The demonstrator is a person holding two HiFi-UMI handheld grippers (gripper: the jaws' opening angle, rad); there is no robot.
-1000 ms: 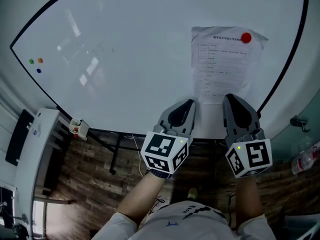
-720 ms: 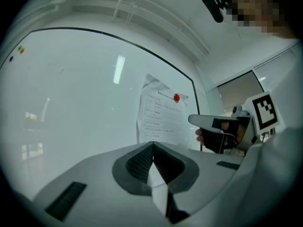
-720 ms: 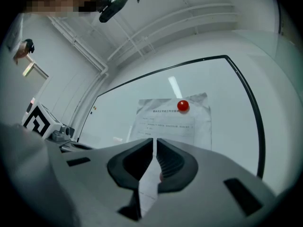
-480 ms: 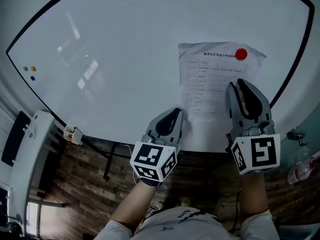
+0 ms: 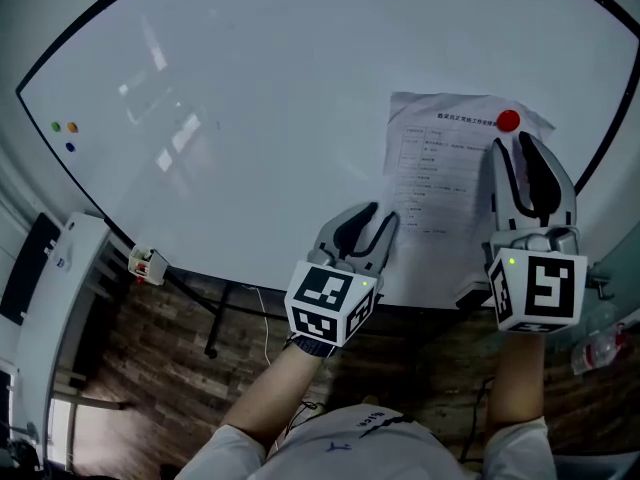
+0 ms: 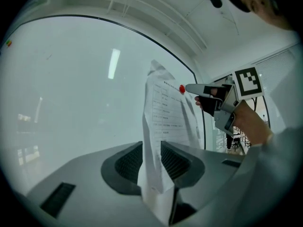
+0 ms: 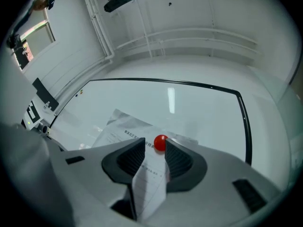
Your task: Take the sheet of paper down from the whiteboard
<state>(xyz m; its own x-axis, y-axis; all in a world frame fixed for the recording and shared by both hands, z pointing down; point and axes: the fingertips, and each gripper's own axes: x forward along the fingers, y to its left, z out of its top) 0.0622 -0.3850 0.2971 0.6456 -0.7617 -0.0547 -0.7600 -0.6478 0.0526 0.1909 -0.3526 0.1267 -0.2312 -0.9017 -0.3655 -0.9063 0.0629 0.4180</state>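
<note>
A printed sheet of paper (image 5: 440,168) hangs on the whiteboard (image 5: 250,98), pinned at its top right by a red round magnet (image 5: 508,120). My left gripper (image 5: 383,213) is at the sheet's lower left corner. Its jaws are opening, and the paper's (image 6: 165,112) edge runs loose between them (image 6: 151,145). My right gripper (image 5: 512,143) points up along the sheet's right side, just below the magnet. Its jaws (image 7: 154,148) are opening too. The paper's (image 7: 123,134) edge lies between them, and the magnet (image 7: 161,142) sits just past the tips.
Small coloured magnets (image 5: 62,128) dot the board's far left. A small box (image 5: 147,263) hangs at the board's lower left edge, above a white cabinet (image 5: 50,298). The board's black frame (image 5: 600,118) curves close on the right. Below is wood flooring.
The right gripper has climbed from the sheet's bottom edge up its right side to just under the magnet. Both grippers' jaws have parted. The left gripper stays at the lower left corner.
</note>
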